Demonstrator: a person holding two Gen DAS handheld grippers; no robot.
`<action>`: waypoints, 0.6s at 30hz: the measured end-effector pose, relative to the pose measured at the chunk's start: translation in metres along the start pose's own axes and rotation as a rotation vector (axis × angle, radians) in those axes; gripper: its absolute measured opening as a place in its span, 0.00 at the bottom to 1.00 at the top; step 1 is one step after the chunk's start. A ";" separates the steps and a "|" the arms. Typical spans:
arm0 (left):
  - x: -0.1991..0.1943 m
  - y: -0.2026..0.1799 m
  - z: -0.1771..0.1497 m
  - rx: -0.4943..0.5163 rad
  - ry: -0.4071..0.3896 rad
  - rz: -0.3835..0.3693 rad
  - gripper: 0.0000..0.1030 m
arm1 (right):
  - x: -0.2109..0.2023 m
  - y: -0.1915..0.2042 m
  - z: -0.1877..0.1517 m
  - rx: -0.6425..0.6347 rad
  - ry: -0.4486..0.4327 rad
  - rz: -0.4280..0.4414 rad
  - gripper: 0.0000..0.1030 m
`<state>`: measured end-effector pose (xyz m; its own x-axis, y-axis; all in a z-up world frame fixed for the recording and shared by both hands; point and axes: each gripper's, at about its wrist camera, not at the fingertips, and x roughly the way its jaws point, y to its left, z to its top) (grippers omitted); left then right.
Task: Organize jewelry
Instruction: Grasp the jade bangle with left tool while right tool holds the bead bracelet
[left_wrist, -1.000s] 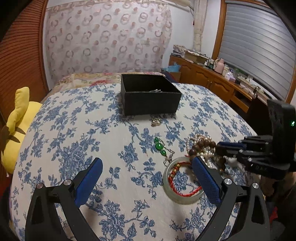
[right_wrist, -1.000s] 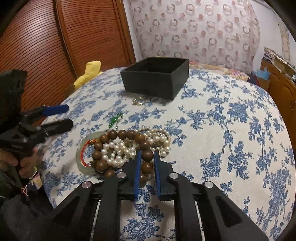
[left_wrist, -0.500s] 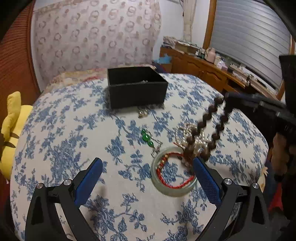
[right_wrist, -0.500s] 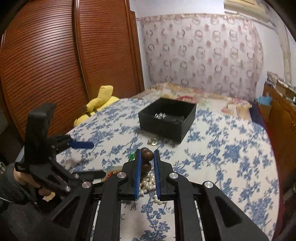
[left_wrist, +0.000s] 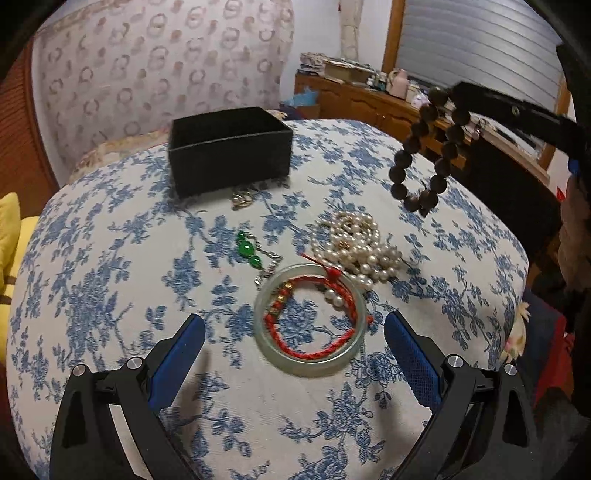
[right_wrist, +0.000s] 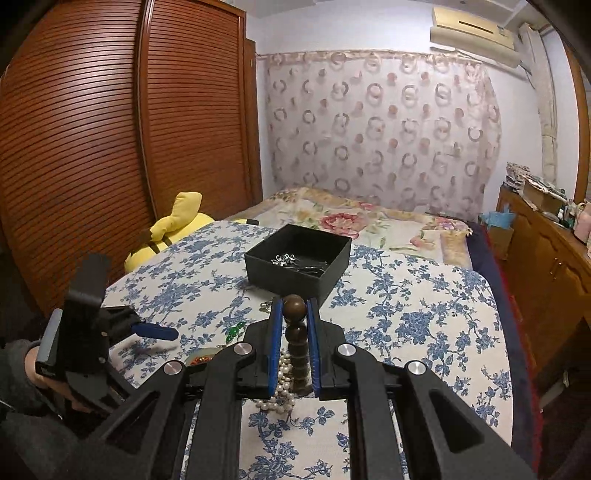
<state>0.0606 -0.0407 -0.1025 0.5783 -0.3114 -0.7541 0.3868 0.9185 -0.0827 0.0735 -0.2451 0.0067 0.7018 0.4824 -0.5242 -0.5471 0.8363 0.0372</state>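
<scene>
Since the earlier frame, the brown bead bracelet (left_wrist: 424, 147) has left the pile and now hangs clear above the floral cloth (left_wrist: 110, 295), clamped by its top bead between the right gripper (right_wrist: 294, 314) pads. In the left wrist view it dangles at 2 o'clock. Left gripper (left_wrist: 293, 339) has advanced slightly; its jaws stand wide apart, empty, flanking the pale green bangle (left_wrist: 310, 365) at 6 o'clock, with a red cord bracelet (left_wrist: 306, 332) lying inside it. Pearl strands (left_wrist: 358, 243) lie just beyond the bangle, touching it. Green pendant (left_wrist: 247, 251) sits near centre. Black box (left_wrist: 229, 155) stands at 12 o'clock, small silver items (right_wrist: 284, 258) inside.
</scene>
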 end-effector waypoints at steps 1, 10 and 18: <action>0.003 -0.001 0.000 0.006 0.006 -0.002 0.91 | 0.001 0.000 -0.001 0.001 0.003 0.000 0.14; 0.019 -0.004 0.002 0.022 0.029 0.007 0.86 | 0.010 0.002 -0.011 0.012 0.027 0.015 0.14; 0.003 -0.001 0.003 0.023 -0.020 0.005 0.67 | 0.019 0.005 -0.009 0.005 0.043 0.015 0.14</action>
<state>0.0641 -0.0438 -0.1030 0.5942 -0.3121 -0.7413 0.4001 0.9142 -0.0642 0.0797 -0.2347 -0.0108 0.6728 0.4835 -0.5599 -0.5554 0.8301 0.0495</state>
